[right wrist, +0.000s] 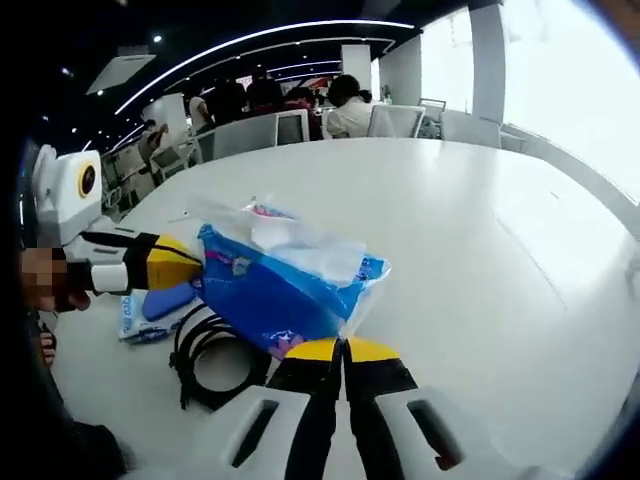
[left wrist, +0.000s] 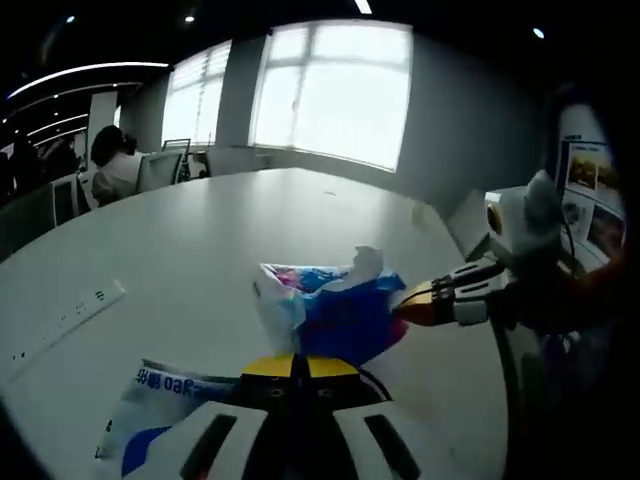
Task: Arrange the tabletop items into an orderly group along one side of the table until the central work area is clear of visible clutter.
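Both grippers look pinched shut on the same blue bag [right wrist: 275, 285], one at each end: the right gripper [right wrist: 343, 350] on the near corner in its view, the left gripper [left wrist: 297, 366] on the opposite edge. Risk as it looks: pull apart unevenly and the thin plastic tears or slips out of one grip. A black cable [right wrist: 205, 360] is coiled just beside the bag and could snag and drag along. Farther off, a power strip [left wrist: 65, 320] sits on the white table [right wrist: 480, 220].

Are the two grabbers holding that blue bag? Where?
Yes. The right gripper pinches the blue bag at its near edge. The left gripper pinches the opposite edge.
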The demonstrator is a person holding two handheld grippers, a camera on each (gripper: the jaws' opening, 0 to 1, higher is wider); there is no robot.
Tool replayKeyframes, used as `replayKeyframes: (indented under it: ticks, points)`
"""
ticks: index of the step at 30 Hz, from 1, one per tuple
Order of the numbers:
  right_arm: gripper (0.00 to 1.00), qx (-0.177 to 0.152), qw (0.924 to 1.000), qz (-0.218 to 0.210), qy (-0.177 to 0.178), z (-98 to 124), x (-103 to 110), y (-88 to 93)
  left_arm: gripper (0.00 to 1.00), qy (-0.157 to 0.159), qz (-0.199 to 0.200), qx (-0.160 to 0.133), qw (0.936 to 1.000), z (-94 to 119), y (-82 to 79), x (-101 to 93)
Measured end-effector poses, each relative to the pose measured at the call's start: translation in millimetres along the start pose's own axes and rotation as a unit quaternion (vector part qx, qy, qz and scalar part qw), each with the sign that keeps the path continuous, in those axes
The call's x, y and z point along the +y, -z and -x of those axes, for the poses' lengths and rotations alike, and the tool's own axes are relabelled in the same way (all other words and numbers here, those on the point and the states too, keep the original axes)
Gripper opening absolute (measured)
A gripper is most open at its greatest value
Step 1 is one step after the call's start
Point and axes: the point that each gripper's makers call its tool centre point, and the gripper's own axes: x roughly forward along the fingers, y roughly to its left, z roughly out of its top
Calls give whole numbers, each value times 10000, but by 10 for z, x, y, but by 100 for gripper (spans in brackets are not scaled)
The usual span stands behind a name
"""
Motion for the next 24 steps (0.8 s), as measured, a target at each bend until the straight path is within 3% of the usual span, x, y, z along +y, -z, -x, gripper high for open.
replayKeyframes:
  ticks: [15,24]
  points:
    - [0,232,9993,189,227,21,-187,213,0,179,-182,146,9996,-103,41,-317]
    - [0,349,9986,259,294,26,-242,315,0,221,-276,263,9990,-157,95,-386]
